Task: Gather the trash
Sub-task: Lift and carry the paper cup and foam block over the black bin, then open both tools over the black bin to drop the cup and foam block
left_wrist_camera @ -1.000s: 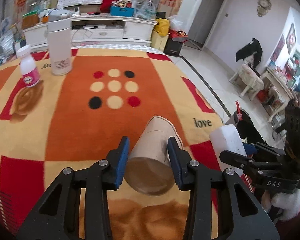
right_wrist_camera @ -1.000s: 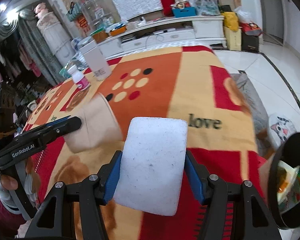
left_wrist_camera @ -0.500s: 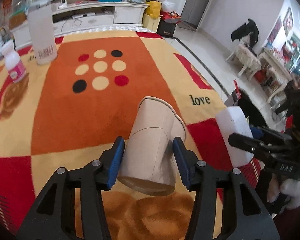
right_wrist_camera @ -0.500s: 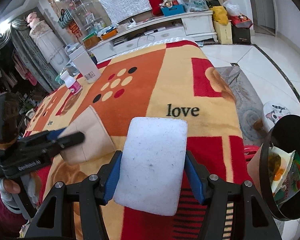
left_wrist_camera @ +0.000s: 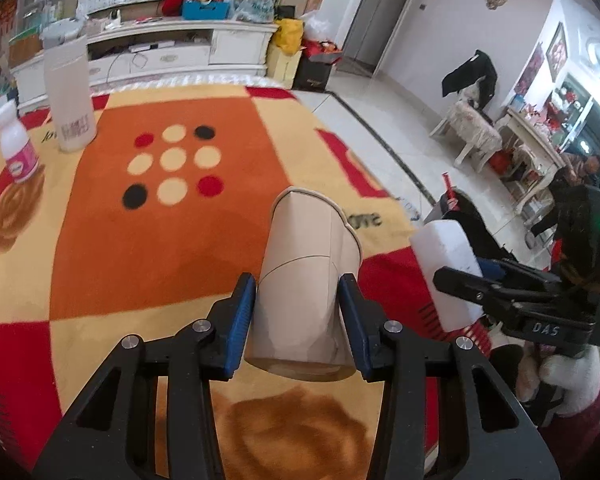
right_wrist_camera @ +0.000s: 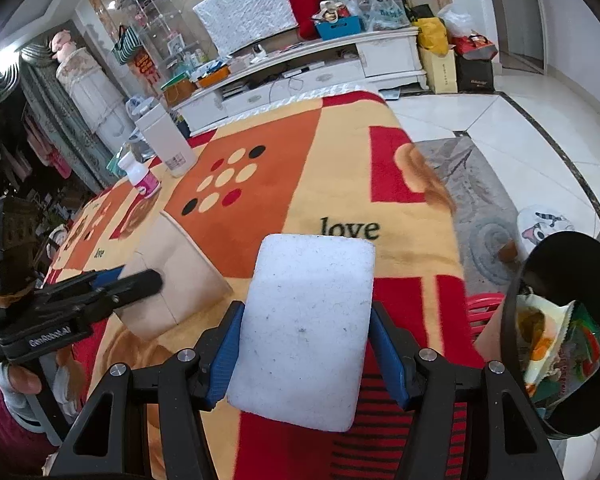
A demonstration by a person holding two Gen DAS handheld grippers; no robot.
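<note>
A tan paper cup point(left_wrist_camera: 308, 240) lies tilted between the blue pads of my left gripper point(left_wrist_camera: 298, 296), base towards the camera and rim pointing away. The jaws are closing and the pads press its sides. In the right wrist view the cup point(right_wrist_camera: 184, 252) hangs just over the blanket. My right gripper point(right_wrist_camera: 306, 320) is shut on a white foam block point(right_wrist_camera: 316, 272), and this block point(left_wrist_camera: 444, 256) also shows at the right of the left wrist view. A black trash bin point(right_wrist_camera: 560, 252) with wrappers point(right_wrist_camera: 548, 336) inside stands below the table's right edge, right of the foam block.
An orange, red and yellow blanket point(left_wrist_camera: 140, 240) covers the table. A tall white canister point(left_wrist_camera: 68, 92) and a small pink-labelled bottle point(left_wrist_camera: 16, 152) stand at its far left. Tiled floor, a grey rug point(right_wrist_camera: 480, 184) and a white cabinet point(right_wrist_camera: 320, 68) lie beyond.
The cup has shifted in the left jaws, from lying mouth-up to pointing more along the fingers. Both grippers have moved towards the table's right edge; more of the bin shows.
</note>
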